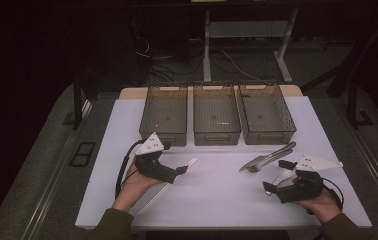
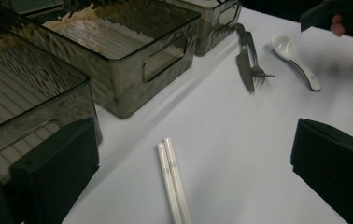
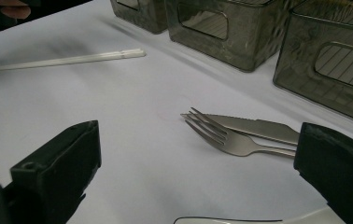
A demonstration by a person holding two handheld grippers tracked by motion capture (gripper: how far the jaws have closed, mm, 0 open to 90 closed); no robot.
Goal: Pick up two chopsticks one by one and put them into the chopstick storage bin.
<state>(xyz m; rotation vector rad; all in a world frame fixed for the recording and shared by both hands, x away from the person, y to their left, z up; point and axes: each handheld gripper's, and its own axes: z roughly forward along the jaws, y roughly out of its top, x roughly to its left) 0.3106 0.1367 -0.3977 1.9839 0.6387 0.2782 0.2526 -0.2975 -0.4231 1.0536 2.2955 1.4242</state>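
- Left gripper view: pair of white chopsticks (image 2: 172,179) lies flat on the table (image 2: 240,154), side by side and touching, directly between the wide-spread fingers (image 2: 55,170) of the left gripper (image 1: 181,170). Nothing grasped; fingers released, chopsticks untouched.
- High view: chopsticks run diagonally under the left gripper, their far ends pointing toward the bins.
- Right gripper view: fork (image 3: 230,137) and knife (image 3: 254,127) lie together on the table, fork resting against the knife, tines pointing away from the bins. Both sit just ahead of the right gripper (image 1: 273,188), whose fingers (image 3: 58,168) stand apart and hold nothing.
- White spoon (image 2: 295,59) lies near the fork and knife, on the side toward the right gripper; its rim shows at the bottom edge of the right gripper view.
- Three dark translucent bins (image 1: 216,115) stand in a row at the far side of the table, touching or nearly so. As far as visible, all three are empty.
- Judgement: the work looks like sorting cutlery into the bins, and it stands at the very start. No piece is lifted, no bin filled. Left: close on the chopsticks, carry to a bin; then fork, knife and spoon.
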